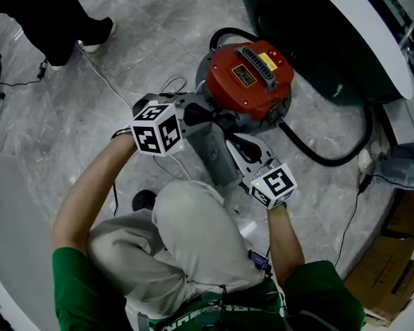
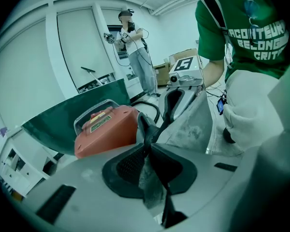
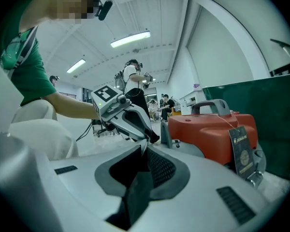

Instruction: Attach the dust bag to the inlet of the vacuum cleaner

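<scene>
The red vacuum cleaner (image 1: 248, 80) stands on the floor ahead of my knee. The grey dust bag (image 1: 217, 154) hangs between both grippers just in front of it. My left gripper (image 1: 203, 116) is shut on the bag's upper edge, and grey fabric (image 2: 152, 178) shows pinched between its pads. My right gripper (image 1: 238, 149) holds the bag's other side. In its own view a dark strip of the bag (image 3: 135, 192) sits between the nearly closed jaws. Each gripper sees the other across the bag: the right gripper (image 2: 173, 108) and the left gripper (image 3: 150, 137). The vacuum's inlet is hidden.
A black hose (image 1: 331, 158) loops from the vacuum over the marble floor. A dark green curved counter (image 1: 310, 40) stands behind it. Cardboard boxes (image 1: 393, 261) lie at the right. One person (image 2: 133, 47) stands in the background, another's legs (image 1: 62, 19) at top left. A tag (image 3: 241, 151) hangs on the vacuum.
</scene>
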